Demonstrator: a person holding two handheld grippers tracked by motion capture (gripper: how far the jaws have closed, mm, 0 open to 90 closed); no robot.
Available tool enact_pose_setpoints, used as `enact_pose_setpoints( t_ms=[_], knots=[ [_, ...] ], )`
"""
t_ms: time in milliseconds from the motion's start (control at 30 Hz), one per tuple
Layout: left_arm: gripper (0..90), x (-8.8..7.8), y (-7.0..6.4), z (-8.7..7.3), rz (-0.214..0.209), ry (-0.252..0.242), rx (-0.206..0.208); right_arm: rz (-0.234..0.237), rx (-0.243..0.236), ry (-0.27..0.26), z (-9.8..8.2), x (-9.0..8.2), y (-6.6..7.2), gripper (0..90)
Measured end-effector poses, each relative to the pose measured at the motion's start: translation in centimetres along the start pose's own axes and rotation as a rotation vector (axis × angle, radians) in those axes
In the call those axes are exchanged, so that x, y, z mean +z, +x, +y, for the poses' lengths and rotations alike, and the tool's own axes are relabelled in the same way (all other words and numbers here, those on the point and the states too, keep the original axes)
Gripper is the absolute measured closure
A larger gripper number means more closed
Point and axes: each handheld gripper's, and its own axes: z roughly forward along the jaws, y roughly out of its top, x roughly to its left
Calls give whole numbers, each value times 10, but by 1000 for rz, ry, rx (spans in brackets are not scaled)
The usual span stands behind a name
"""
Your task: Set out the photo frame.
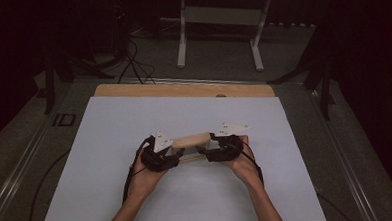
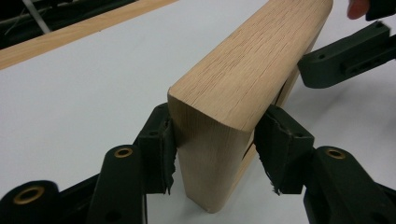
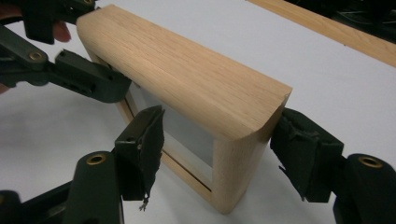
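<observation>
Wooden frame (image 1: 193,140) stands on edge near the middle of a white board (image 1: 110,144), held between two grippers at its two ends. Its top rail is pale oak with rounded edges, and in the right gripper view a grey panel (image 3: 187,128) shows inside the opening below the rail.

At one end, the left gripper (image 2: 215,140) has its jaws pressed against both faces of the frame's upright (the pads (image 2: 159,149) look frayed at their lower edges). At the other end, the right gripper (image 3: 217,149) is clamped the same way, one pad on each face.

The white board covers most of a table whose bare wooden edge (image 1: 183,89) runs along the far side. Beyond it lies a grey floor (image 1: 222,64) with black cables (image 1: 134,63) and the white legs of another table (image 1: 218,24). The room around is dark.
</observation>
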Motion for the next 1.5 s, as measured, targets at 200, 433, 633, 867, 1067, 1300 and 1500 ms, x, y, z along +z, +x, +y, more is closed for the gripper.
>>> enact_pose_setpoints(
  t_ms=[200,433,633,867,1067,1300,1500],
  knots=[
    [508,0,1,1,-5,5,6,2,-10,8,0,4,-1,353],
    [500,0,3,1,-18,7,10,-19,-28,0,0,0,2,417],
    [476,2,3,2,-18,7,10,-24,-37,-3,0,-6,4,443],
    [453,2,6,2,-18,4,0,-43,-23,5,0,-8,8,498],
    [448,1,9,1,-15,4,-10,-54,-22,9,0,-10,11,532],
    [484,-5,14,2,-13,19,-7,-49,-16,6,-1,-10,11,547],
    [528,-6,16,1,-5,21,-9,-47,0,2,0,-9,10,547]
  ],
)
